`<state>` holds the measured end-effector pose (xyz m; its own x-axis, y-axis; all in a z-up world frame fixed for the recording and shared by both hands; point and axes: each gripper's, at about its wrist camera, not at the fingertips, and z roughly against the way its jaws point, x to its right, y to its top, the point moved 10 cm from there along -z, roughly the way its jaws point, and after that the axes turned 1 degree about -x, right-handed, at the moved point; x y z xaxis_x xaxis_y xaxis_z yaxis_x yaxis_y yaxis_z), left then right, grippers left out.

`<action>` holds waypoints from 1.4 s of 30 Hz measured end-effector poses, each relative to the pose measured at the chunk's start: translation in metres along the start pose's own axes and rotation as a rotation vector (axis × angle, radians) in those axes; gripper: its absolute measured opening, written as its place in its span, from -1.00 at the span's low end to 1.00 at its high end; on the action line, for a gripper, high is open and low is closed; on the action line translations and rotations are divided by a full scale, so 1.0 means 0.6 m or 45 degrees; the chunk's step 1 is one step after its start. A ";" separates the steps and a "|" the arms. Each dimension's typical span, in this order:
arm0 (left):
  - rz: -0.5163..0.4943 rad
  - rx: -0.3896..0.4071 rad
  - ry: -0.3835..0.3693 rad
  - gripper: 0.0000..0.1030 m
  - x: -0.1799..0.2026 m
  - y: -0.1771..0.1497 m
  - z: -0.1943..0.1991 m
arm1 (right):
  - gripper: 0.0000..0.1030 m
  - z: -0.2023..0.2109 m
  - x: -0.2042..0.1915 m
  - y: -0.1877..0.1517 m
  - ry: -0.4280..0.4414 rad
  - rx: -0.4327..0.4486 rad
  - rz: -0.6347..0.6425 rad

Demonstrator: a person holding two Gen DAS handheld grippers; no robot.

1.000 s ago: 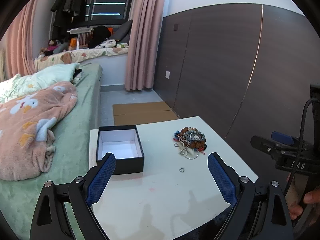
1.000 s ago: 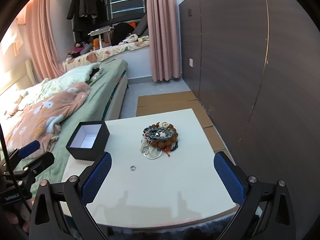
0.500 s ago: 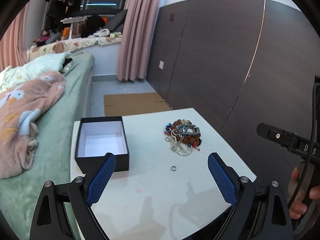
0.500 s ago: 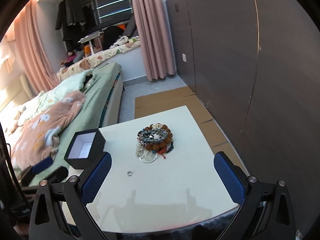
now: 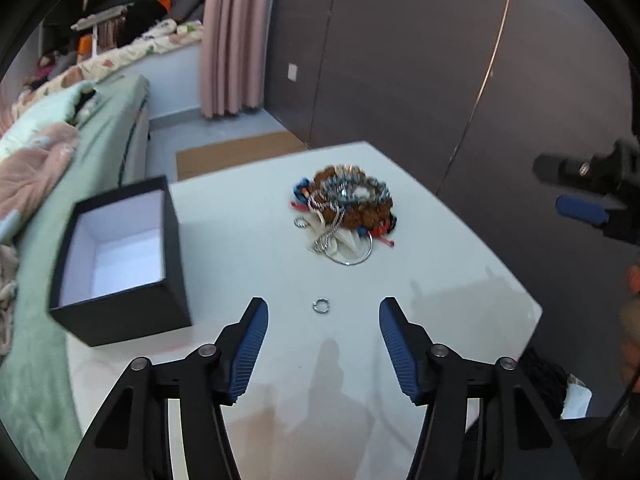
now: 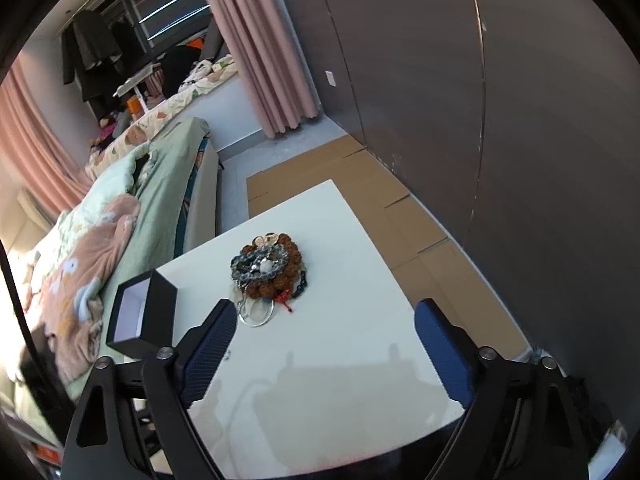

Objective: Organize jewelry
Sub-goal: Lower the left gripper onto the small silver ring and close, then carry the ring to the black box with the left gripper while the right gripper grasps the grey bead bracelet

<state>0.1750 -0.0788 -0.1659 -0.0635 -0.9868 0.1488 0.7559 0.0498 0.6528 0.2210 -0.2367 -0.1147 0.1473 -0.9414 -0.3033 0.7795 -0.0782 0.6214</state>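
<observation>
Since the box (image 5: 116, 256) shows only its bare white lining in the left wrist view, nothing seems sorted yet: the pile (image 5: 346, 210) of beads and chains lies heaped mid-surface (image 5: 248, 208), and a lone ring (image 5: 320, 306) sits apart, nearer the camera, just ahead of the left gripper (image 5: 320, 322), whose jaws are spread and hold nothing. From the right wrist view, the right gripper (image 6: 324, 334) also hovers with jaws wide and bare, the pile (image 6: 268, 270) ahead and the box (image 6: 142, 312) to its left, so judging by this the whole job remains.
</observation>
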 end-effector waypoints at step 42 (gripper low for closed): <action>0.105 0.072 0.026 -0.77 -0.057 0.068 0.017 | 0.08 -0.157 -0.057 0.026 0.280 -0.187 -0.215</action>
<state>0.2017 -0.0415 -0.1368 0.0107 -0.9819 0.1889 0.7199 0.1387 0.6801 0.2853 -0.1750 -0.1629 0.1242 -0.8245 -0.5521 0.8815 -0.1638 0.4428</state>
